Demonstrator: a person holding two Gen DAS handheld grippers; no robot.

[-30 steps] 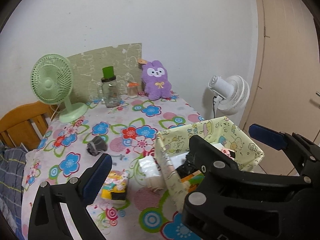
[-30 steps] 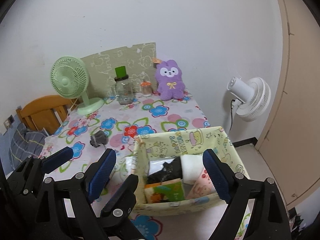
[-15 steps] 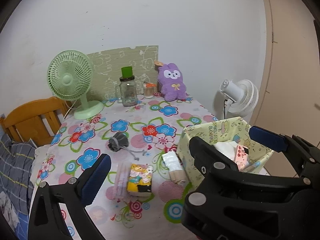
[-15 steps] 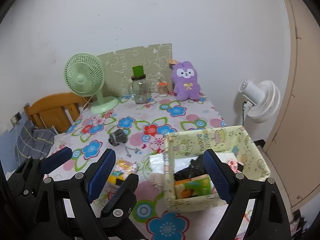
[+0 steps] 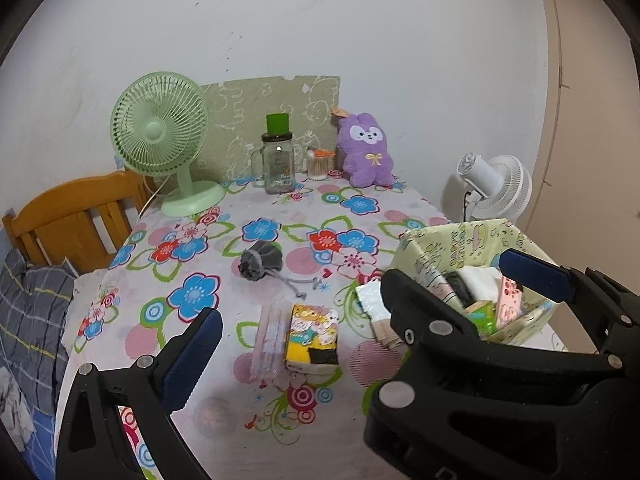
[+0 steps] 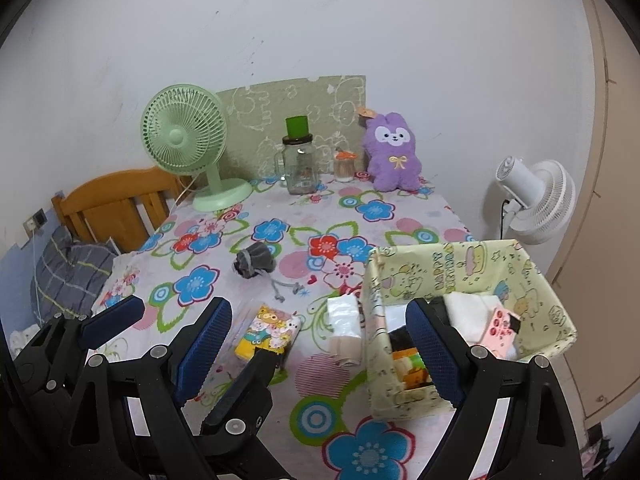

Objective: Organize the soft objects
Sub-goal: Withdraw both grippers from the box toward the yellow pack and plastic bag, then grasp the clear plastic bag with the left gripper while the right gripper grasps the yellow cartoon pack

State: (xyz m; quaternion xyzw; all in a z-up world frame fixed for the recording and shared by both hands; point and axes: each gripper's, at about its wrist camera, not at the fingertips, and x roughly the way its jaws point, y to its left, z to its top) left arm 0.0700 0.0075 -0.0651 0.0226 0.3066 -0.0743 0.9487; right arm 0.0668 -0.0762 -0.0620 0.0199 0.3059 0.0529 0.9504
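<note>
Both grippers have drawn back from the table; the left gripper (image 5: 356,304) and right gripper (image 6: 320,344) gape wide, empty. The box (image 6: 472,264) at the table edge holds packets.

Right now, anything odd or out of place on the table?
Nothing spilled or damaged. Loose soft items still lie outside the fabric box: grey drawstring pouch, cartoon tissue pack, and a white tissue pack lying right beside the box's side.
</note>
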